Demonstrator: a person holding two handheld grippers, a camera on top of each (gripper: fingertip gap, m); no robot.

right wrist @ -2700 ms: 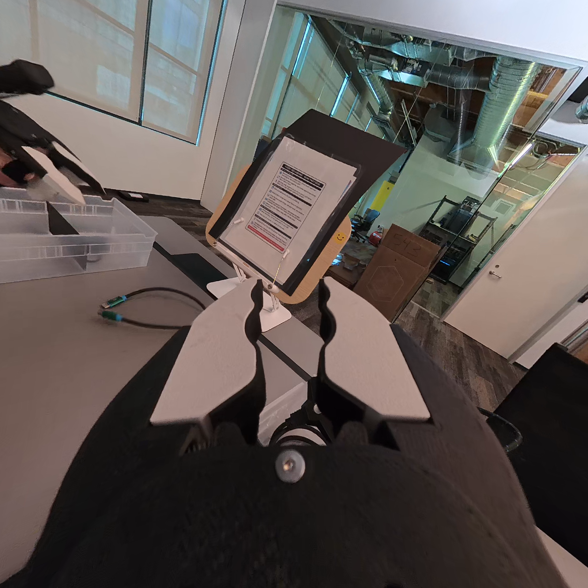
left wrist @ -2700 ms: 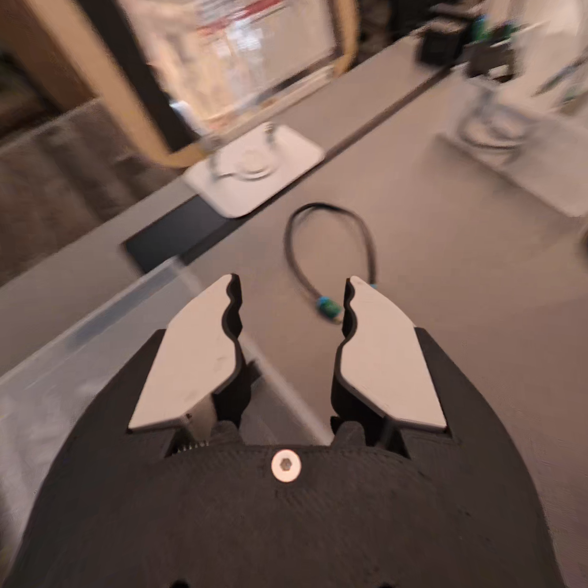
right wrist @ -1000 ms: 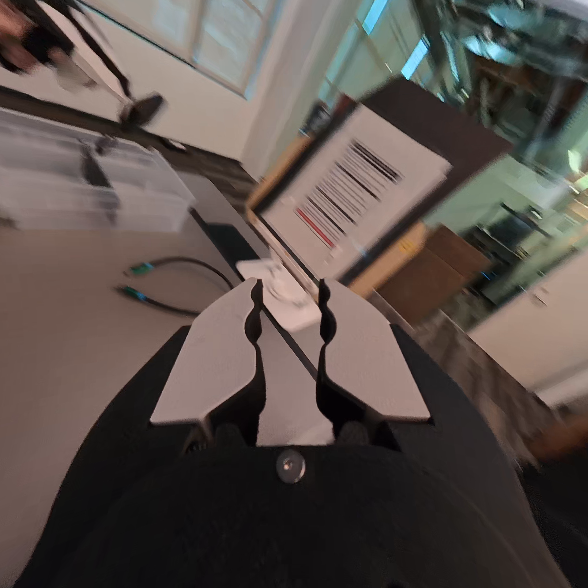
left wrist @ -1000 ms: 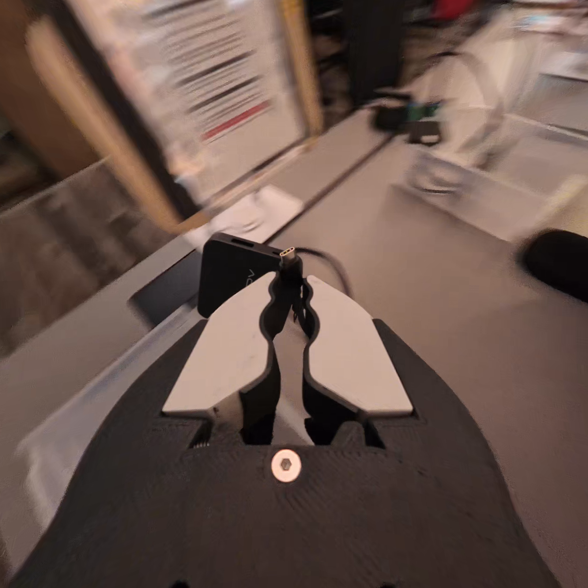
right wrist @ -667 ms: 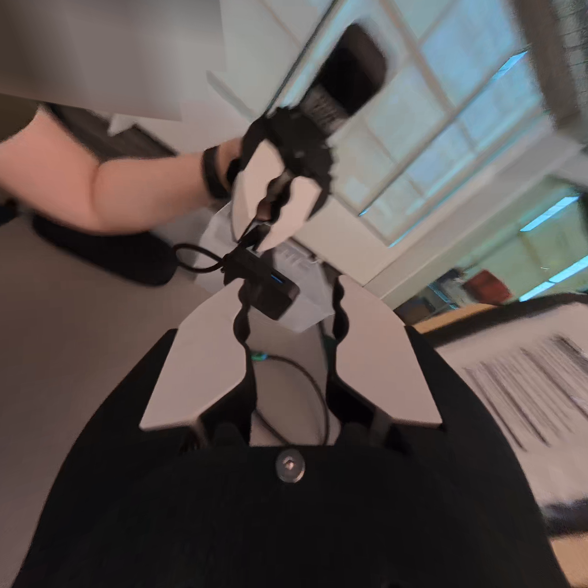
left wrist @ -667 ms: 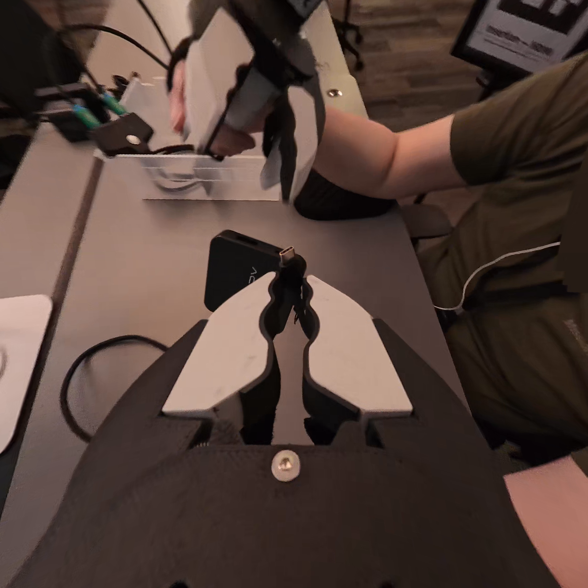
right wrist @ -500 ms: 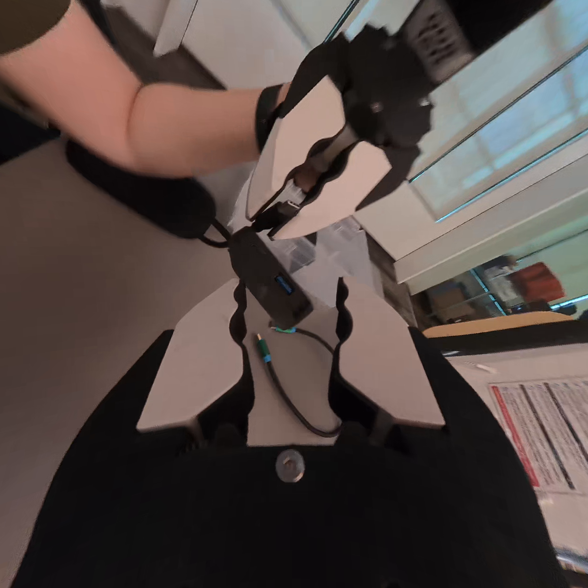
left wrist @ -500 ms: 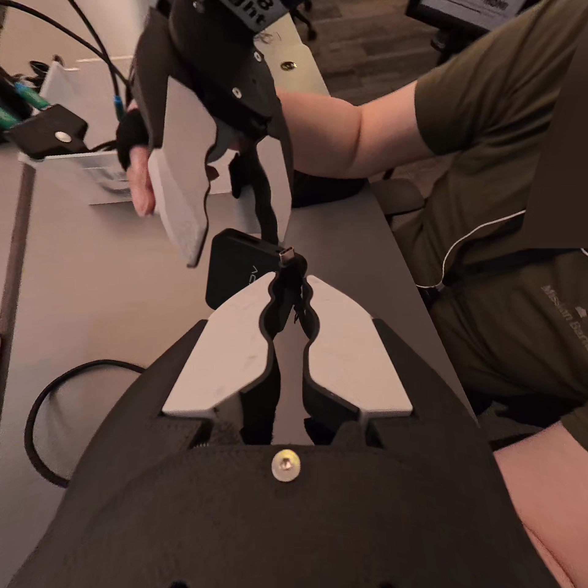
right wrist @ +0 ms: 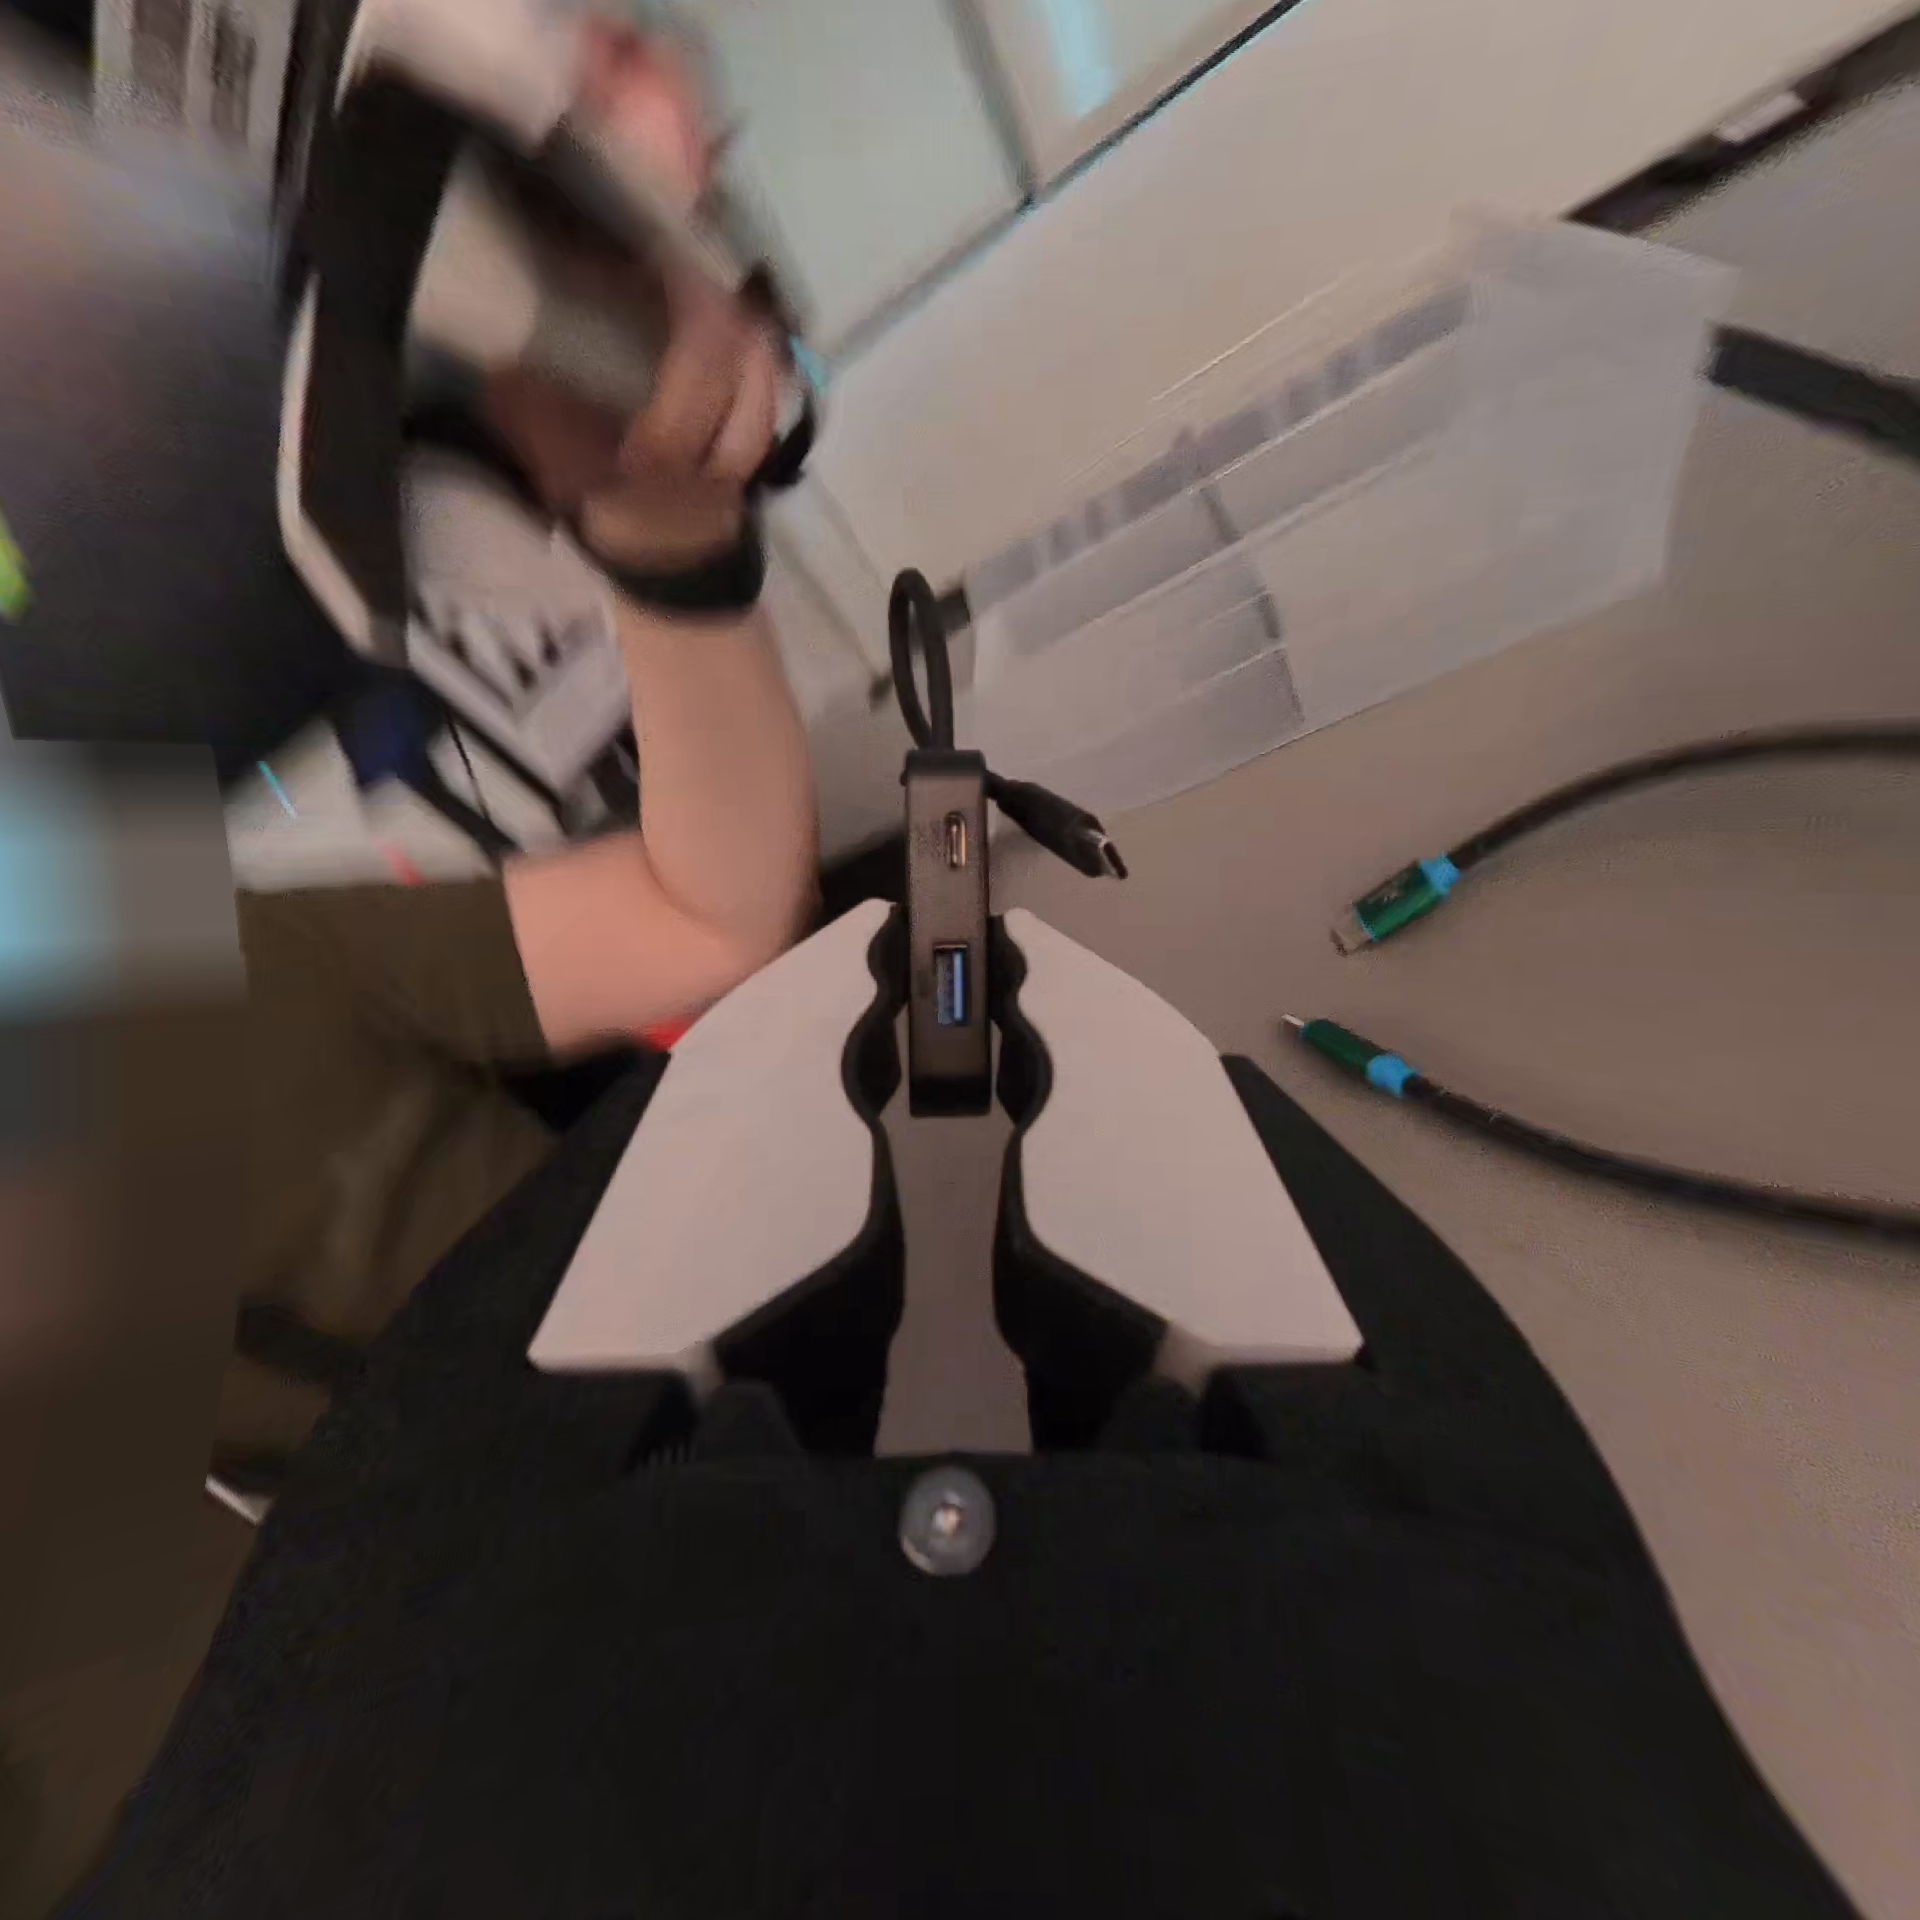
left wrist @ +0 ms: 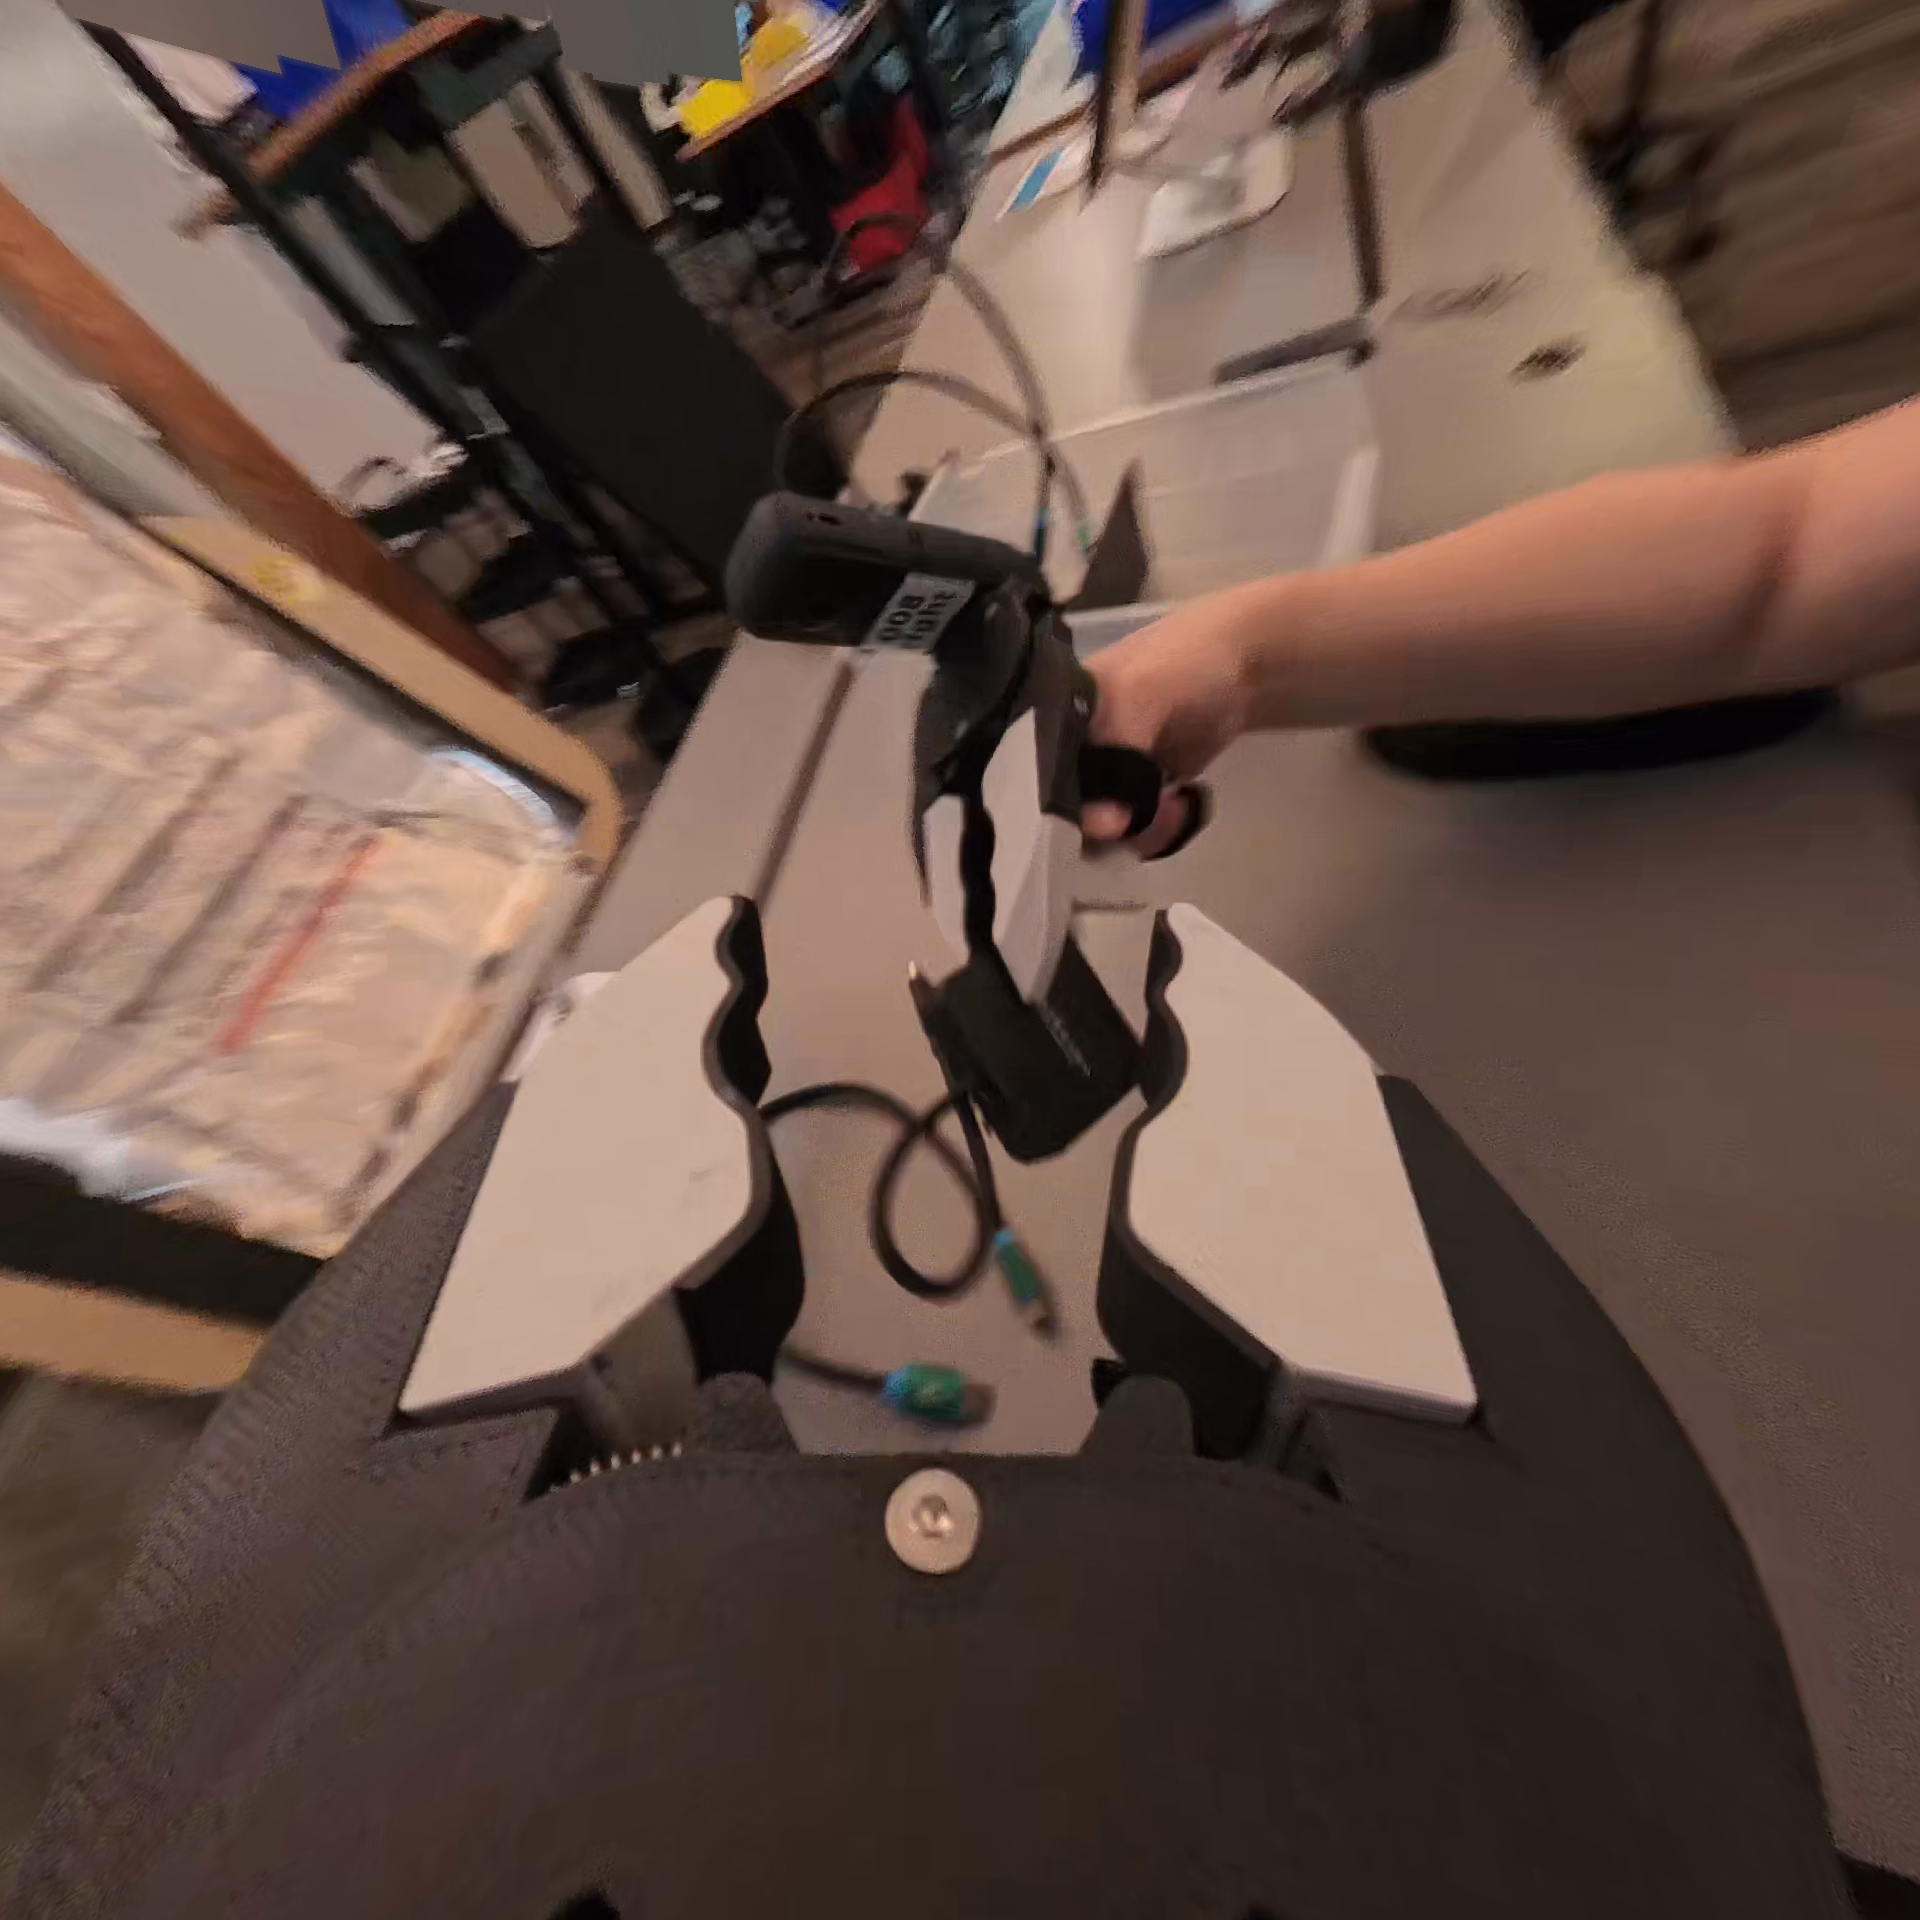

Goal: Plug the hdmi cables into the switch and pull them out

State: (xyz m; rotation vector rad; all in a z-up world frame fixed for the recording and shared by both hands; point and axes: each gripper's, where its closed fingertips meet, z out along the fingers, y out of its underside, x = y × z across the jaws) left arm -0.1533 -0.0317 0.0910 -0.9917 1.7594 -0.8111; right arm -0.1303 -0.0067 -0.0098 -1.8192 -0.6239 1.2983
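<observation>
My right gripper [right wrist: 948, 920] is shut on the black switch [right wrist: 945, 997] and holds it on edge above the grey table [right wrist: 1558, 1351]. A blue port and a small oval port face the camera. The switch's short lead with a small plug [right wrist: 1081, 836] hangs to the right. Two black cables with green plugs [right wrist: 1397, 899] [right wrist: 1340, 1044] lie loose on the table. My left gripper [left wrist: 954, 920] is open and empty, above the table. In the left wrist view the switch [left wrist: 1039, 1070] hangs in the right gripper [left wrist: 1003, 935] just ahead, over the green plugs [left wrist: 1023, 1273] [left wrist: 930, 1392].
A clear plastic drawer box [right wrist: 1299, 499] stands at the back of the table. A framed board with a white sheet [left wrist: 208, 831] leans at the left. The person's forearm [left wrist: 1507, 623] reaches in from the right. Dark shelves [left wrist: 468, 364] stand beyond the table.
My left gripper has let go of the switch's lead plug, opened wide and drawn back. My right gripper has shut on the switch and now holds it alone.
</observation>
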